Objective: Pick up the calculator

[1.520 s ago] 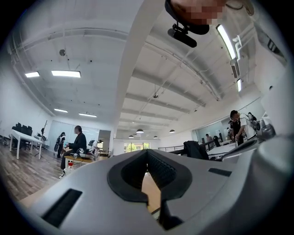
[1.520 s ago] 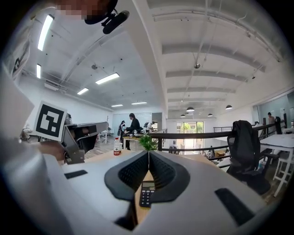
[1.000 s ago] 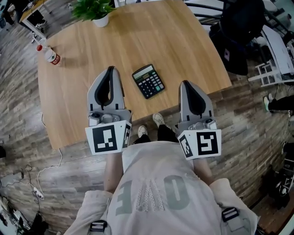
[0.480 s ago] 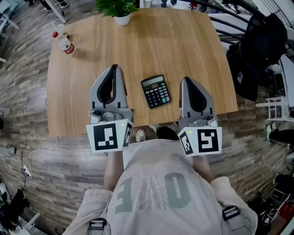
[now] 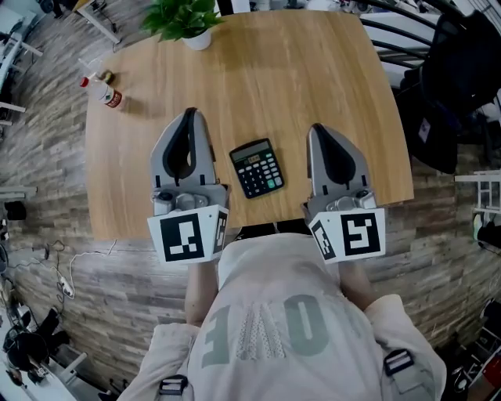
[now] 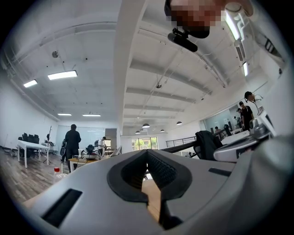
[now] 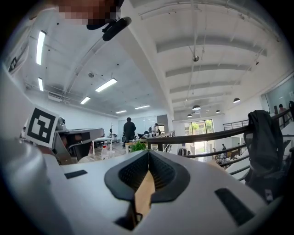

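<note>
A black calculator (image 5: 256, 167) with a grey display lies flat near the front edge of the wooden table (image 5: 266, 78), slightly turned. My left gripper (image 5: 188, 117) hovers just left of it, jaws shut and empty. My right gripper (image 5: 317, 131) hovers just right of it, also shut with nothing held. Both point away from me, roughly level, above the tabletop. In the left gripper view the left gripper (image 6: 147, 152) has its pads meeting, and in the right gripper view the right gripper (image 7: 148, 153) looks the same. The calculator does not appear in either gripper view.
A potted green plant (image 5: 185, 19) stands at the table's far edge. A small bottle with a red label (image 5: 102, 88) stands at the far left corner. A black chair with a dark garment (image 5: 462, 70) is to the right of the table. People stand far off in the room.
The table and calculator have slid nearer and lower in the head view. Both grippers now reach further over the tabletop, flanking the calculator. Jaws stayed shut.
</note>
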A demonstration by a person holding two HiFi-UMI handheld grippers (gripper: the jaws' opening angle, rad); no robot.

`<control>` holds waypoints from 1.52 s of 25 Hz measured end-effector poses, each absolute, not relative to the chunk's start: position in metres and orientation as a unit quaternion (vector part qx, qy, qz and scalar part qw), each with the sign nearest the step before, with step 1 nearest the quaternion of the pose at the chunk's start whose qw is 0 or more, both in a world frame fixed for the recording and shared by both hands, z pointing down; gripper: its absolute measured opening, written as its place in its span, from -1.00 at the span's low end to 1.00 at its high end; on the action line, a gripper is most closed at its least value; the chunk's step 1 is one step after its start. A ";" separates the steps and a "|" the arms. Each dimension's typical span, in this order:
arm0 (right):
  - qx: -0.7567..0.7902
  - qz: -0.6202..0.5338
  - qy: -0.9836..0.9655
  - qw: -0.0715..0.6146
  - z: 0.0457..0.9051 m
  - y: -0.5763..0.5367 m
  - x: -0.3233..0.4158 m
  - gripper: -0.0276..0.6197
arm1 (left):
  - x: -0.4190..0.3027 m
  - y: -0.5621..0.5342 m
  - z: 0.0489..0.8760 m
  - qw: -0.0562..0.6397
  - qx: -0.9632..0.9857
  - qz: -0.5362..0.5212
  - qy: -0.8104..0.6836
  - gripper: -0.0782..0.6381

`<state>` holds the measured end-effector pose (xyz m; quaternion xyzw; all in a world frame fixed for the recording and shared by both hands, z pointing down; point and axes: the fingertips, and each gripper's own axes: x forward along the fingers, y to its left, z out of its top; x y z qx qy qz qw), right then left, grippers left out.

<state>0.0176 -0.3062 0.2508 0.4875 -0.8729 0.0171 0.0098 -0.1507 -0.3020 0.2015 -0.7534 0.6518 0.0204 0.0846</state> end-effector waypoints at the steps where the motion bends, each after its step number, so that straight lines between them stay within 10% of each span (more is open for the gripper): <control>1: 0.486 0.021 -0.874 0.014 0.255 -0.310 0.020 -0.85 | -0.146 -0.302 0.201 0.086 -0.756 0.019 0.649 -0.76; 15: 0.515 0.059 -0.854 0.031 0.270 -0.320 0.008 -0.85 | -0.156 -0.328 0.209 0.057 -0.782 0.022 0.621 -0.75; 18: 0.523 0.065 -0.849 0.031 0.273 -0.319 0.015 -0.85 | -0.144 -0.344 0.222 0.034 -0.822 0.001 0.569 -0.23; 38: 0.608 0.174 -0.771 0.075 0.371 -0.312 0.100 -0.85 | -0.068 -0.351 0.464 -0.293 -0.872 -0.389 0.052 0.04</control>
